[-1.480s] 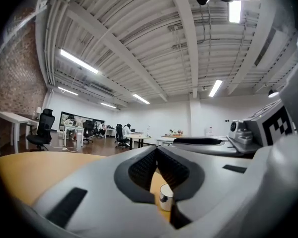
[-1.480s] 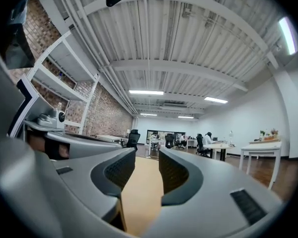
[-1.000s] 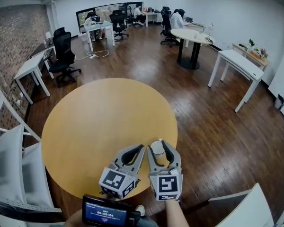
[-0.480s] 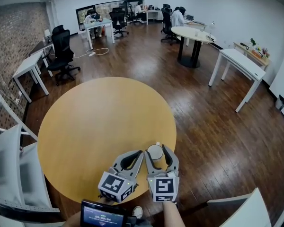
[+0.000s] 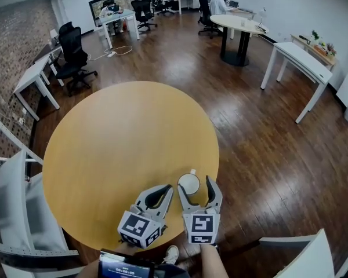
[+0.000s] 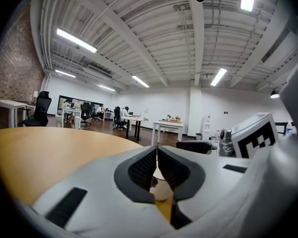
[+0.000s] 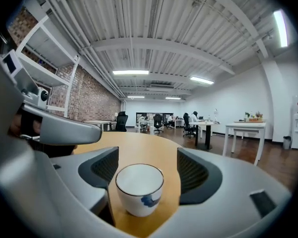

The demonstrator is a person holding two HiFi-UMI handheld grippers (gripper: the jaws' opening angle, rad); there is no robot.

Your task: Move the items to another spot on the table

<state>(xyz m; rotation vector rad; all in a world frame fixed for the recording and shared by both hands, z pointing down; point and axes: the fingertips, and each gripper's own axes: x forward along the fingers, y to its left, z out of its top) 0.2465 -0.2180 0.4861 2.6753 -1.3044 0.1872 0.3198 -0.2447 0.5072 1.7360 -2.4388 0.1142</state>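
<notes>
Likely light, brittle and slick, the cup stands free between the just-spread jaws of the right claw; pinch across its sides.

One cup, two hand-held grippers

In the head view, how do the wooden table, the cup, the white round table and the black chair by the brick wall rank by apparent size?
1. wooden table
2. white round table and black chair: about alike, so unranked
3. cup, smallest although it is nearest
</notes>
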